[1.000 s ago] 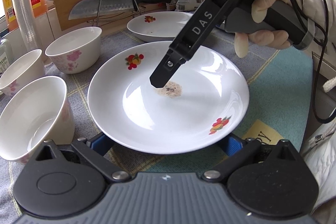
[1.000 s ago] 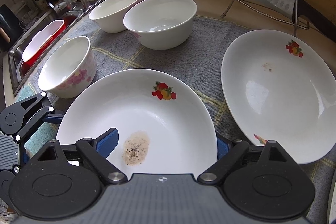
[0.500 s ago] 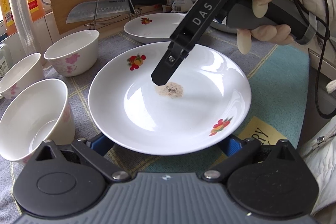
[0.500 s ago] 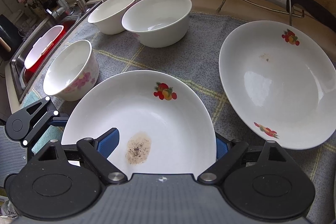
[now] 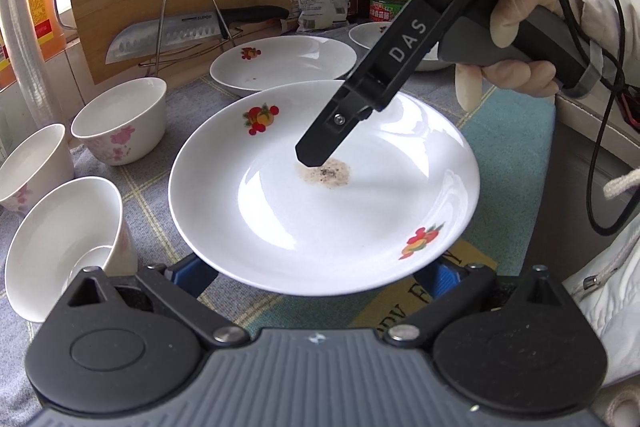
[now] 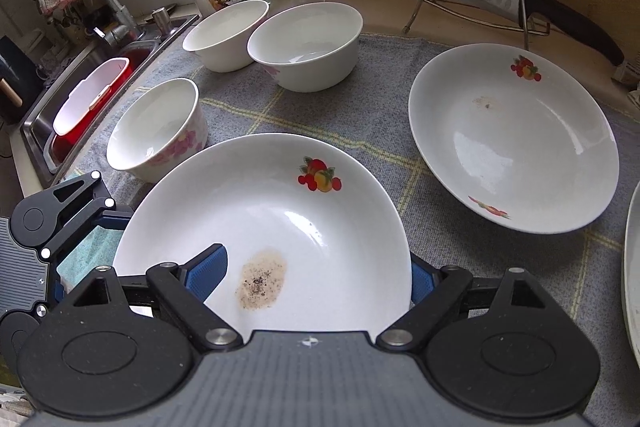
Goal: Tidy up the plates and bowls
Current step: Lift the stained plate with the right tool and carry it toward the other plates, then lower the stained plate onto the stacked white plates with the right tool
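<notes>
At the lower left of the left wrist view, three white bowls (image 5: pixel 120 123) stand on the checked cloth (image 5: pixel 152 211), just beside the stained plate (image 5: pixel 280 227). The left gripper (image 5: pixel 318 275) is spread wide. Its blue pads peek out from under the plate's near rim on either side, and whether they bear on the plate cannot be told.

The plate fills the middle of the frame, with a brown stain (image 5: pixel 326 175) near its centre. One black finger (image 5: pixel 320 151) of the right gripper (image 6: pixel 316 277) slants down from the upper right, its tip just at the stain. A gloved hand (image 5: pixel 520 67) grips the handle.

In the right wrist view those jaws also stand wide. The left pad is over the plate's inside and the right pad just outside its rim, so nothing is pinched.

A second plate (image 6: pixel 520 147) lies apart at the right.

Compared with a second ago, both jaw widths are unchanged and the fingertip is at the same stain. A further dish now shows at the upper right of the left wrist view.
</notes>
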`<state>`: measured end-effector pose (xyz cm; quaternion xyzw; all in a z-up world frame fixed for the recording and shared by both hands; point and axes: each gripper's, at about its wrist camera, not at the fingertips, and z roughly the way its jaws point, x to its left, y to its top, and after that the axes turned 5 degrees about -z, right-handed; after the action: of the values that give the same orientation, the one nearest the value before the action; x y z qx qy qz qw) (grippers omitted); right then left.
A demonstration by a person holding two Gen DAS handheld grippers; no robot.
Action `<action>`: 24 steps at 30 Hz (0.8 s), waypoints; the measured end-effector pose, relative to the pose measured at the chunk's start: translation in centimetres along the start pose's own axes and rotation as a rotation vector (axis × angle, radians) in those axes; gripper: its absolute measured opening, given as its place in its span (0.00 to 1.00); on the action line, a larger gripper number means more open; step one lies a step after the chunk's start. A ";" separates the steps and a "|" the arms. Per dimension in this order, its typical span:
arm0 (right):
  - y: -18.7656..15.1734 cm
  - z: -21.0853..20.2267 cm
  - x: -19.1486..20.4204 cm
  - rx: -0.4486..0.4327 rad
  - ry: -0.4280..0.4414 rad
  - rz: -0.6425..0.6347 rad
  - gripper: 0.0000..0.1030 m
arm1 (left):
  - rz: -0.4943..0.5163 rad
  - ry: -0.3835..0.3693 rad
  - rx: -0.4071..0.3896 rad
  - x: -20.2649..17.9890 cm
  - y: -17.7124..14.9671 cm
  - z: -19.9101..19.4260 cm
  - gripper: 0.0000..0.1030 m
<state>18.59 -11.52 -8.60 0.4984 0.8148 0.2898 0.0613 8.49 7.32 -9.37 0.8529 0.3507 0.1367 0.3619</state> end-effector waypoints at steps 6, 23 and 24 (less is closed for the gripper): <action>-0.9 -2.0 -1.1 -0.013 0.011 -0.011 0.90 | -0.008 0.005 0.005 -2.1 1.5 0.3 0.99; -4.3 -8.0 -8.8 -0.049 -0.039 -0.007 0.90 | 0.031 -0.025 -0.010 -8.3 7.8 4.9 0.99; -4.5 -8.3 -9.4 -0.052 -0.045 -0.005 0.90 | 0.036 -0.027 -0.012 -8.7 8.2 5.2 0.99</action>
<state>16.52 -24.46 -5.91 0.5011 0.8066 0.2994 0.0930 8.87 -5.52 -6.98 0.8586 0.3295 0.1337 0.3693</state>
